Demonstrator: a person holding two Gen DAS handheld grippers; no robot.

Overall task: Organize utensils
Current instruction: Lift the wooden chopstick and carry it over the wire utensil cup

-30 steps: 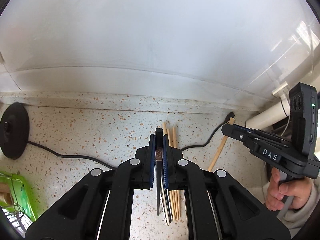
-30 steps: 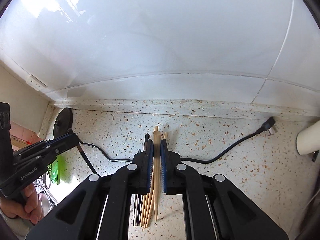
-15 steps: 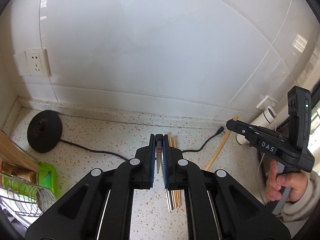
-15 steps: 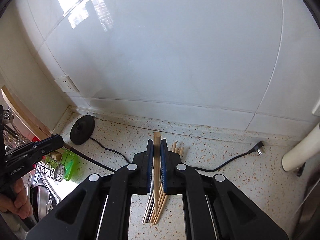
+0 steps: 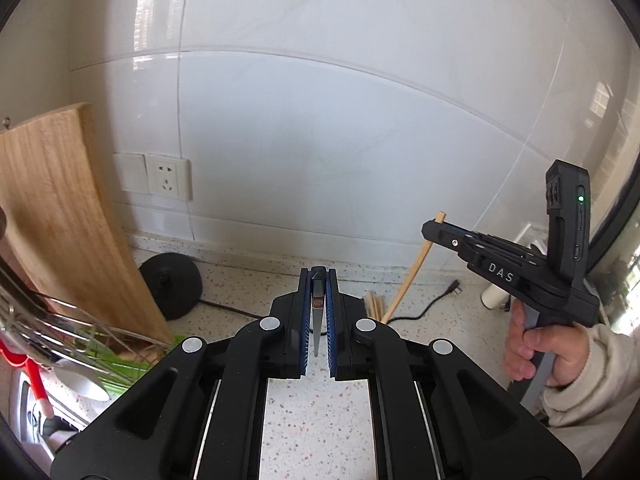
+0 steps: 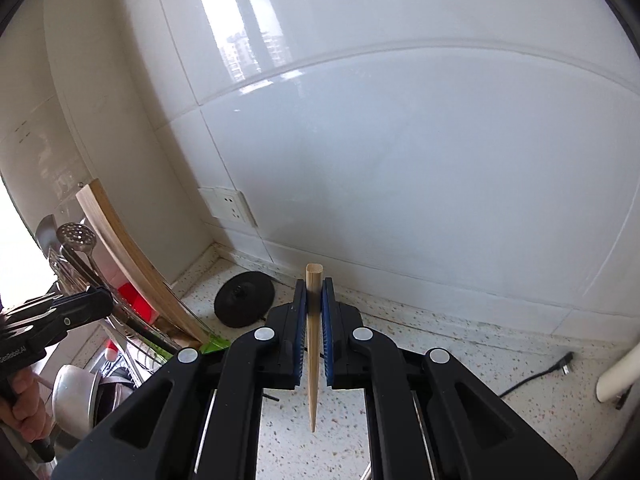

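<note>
Your right gripper (image 6: 315,332) is clamped on a single wooden chopstick (image 6: 313,344), square butt end poking up past the jaws and the tapered tip hanging clear of the counter (image 6: 460,364). Your left gripper (image 5: 318,320) is closed on a thin grey metal chopstick (image 5: 317,312) with a small brown mark on its shank; its pointed end hangs below the pads.

Change over the last second: both chopsticks were down among the pile on the counter, and both are now lifted well clear of it, with both cameras tilted up so the wall socket (image 5: 167,178) and the wooden cutting board (image 5: 52,216) have come into view. The remaining chopsticks (image 5: 374,302) stay on the counter, just right of your left gripper; only their ends show. From the left view your right gripper (image 5: 434,227) appears off to the right, a hand (image 5: 540,348) on its handle, its chopstick (image 5: 412,276) slanting down beneath it.

Judgement: one of each kind picked, so this reads as the carry phase of sorting. A wire rack (image 5: 68,320) with ladles and a green holder (image 5: 120,364) sits at the left by the board, a likely drop point, though I cannot tell which compartment is meant. The black kettle base (image 5: 170,284) and its cord lie between; keep the dangling tips above them. More sticks remain, so the task is early.
</note>
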